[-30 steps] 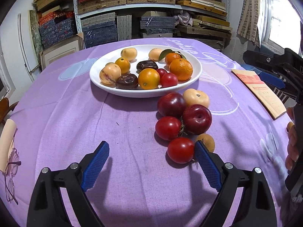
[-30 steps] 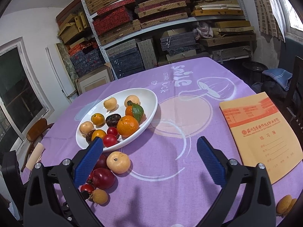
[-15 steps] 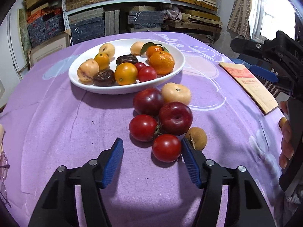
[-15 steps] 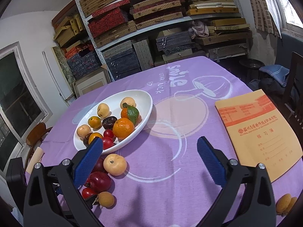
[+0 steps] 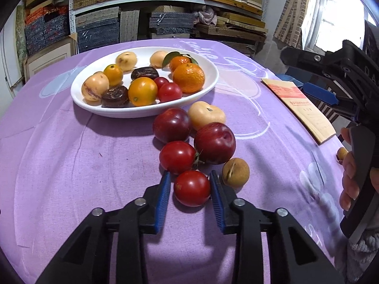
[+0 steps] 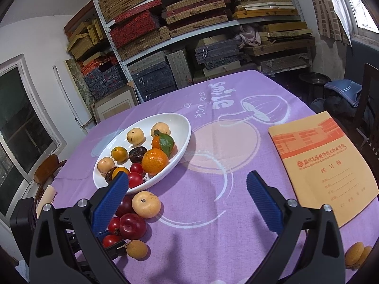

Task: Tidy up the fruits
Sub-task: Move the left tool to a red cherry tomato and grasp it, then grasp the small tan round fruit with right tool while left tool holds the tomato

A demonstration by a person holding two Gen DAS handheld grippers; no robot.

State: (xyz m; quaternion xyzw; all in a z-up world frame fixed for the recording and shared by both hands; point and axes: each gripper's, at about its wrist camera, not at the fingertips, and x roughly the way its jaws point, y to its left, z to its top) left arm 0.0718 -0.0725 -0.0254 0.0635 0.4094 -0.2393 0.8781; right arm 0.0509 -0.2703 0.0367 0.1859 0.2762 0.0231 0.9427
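Note:
A white oval plate (image 5: 208,87) (image 6: 182,151) holds several fruits: oranges, small tomatoes, dark dates, pale loquats. In front of it on the purple cloth lie two dark plums (image 5: 214,143), a peach-coloured fruit (image 5: 206,114), two red tomatoes and a brown longan (image 5: 235,172). My left gripper (image 5: 190,188) has its blue pads closed around the nearest tomato (image 5: 191,188), which rests on the cloth. My right gripper (image 6: 187,196) is open and empty, held above the table to the right of the fruit pile.
An orange exercise book (image 6: 324,163) lies on the right of the table. Two small yellow fruits (image 6: 356,253) sit near the right edge. Shelves with stacked boxes stand behind the table. A wooden chair (image 6: 47,168) stands at the left.
My left gripper moved forward to the nearest tomato and its jaws closed from wide open onto it. The right gripper stayed nearly still.

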